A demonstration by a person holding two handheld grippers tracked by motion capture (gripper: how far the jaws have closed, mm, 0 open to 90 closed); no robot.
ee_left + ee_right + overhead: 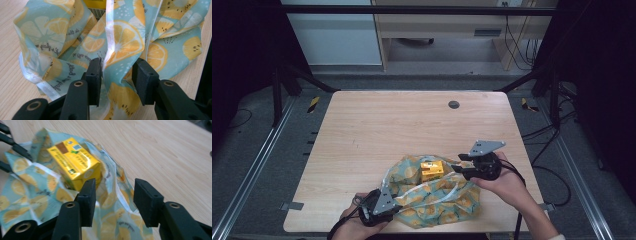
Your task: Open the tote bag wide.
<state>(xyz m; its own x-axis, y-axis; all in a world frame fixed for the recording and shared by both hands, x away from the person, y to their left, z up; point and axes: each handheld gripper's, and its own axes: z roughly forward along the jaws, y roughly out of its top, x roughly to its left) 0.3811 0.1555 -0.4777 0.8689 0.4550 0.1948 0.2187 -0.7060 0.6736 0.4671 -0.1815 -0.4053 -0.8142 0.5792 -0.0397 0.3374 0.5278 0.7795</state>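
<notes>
A light-blue bag printed with lemon slices [439,202] lies crumpled at the near edge of the table. A yellow drink carton [431,170] sticks out of its open mouth. My left gripper [399,202] sits at the bag's near left. In the left gripper view, my left gripper [117,72] is open, with a loose fold of the bag [125,37] and its white hem between the jaws. My right gripper [456,166] hovers just right of the carton. It [113,195] is open above the bag [32,182], nothing pressed between its pads. The carton [72,160] lies just beyond its left jaw.
The wooden table [402,125] has a dark round grommet [454,104] near its far edge. Black frame posts stand at both sides, and cables trail on the floor to the right. A hand holds each gripper at the near edge.
</notes>
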